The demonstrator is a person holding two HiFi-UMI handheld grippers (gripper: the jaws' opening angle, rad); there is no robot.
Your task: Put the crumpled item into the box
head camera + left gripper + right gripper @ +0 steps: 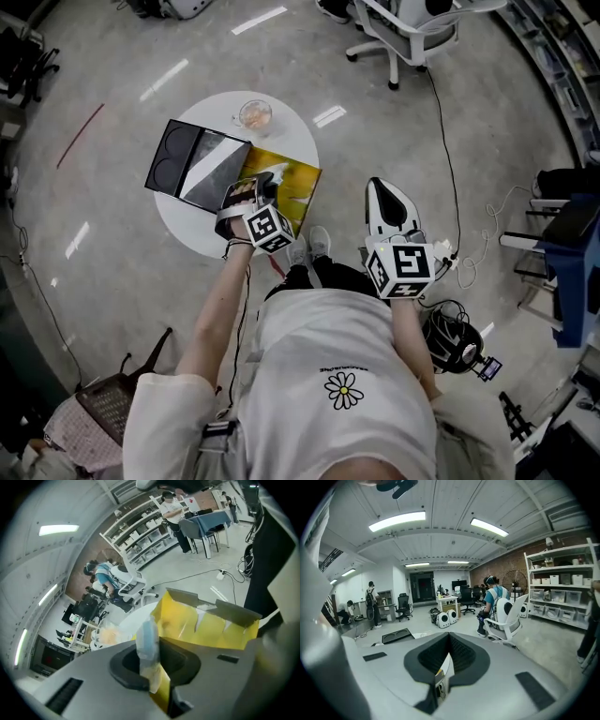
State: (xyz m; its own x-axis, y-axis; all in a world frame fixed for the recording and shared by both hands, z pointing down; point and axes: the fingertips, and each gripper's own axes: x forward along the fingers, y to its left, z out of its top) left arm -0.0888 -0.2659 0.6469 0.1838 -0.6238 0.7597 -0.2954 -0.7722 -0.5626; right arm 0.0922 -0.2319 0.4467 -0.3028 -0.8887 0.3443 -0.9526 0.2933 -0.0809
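1. Your left gripper [251, 195] sits over the round white table [192, 230], at the 7 o'clock corner of the yellow box [296, 182].
2. In the left gripper view, your left gripper [153, 662] has its jaws clamped on the crumpled item [146, 641]. The item is pale blue and off-white. It stands up between the pads and sticks out past them.
3. In that same view, the yellow box [206, 626] lies just behind the item, from 12 to 3 o'clock of it. Its flaps are open and its yellow inside faces the jaws. Whether the item touches the box cannot be made out.
4. In the head view the item is hidden by the gripper.
5. A black tray [186, 161] lies at 9 o'clock of the box, touching it. A clear cup [255, 114] stands at the table's 12 o'clock edge.
6. Your right gripper [386, 195] is off the table, at 3 o'clock of the left gripper, above the floor.
7. In the right gripper view, your right gripper [446, 663] has its jaws pressed together with nothing held.
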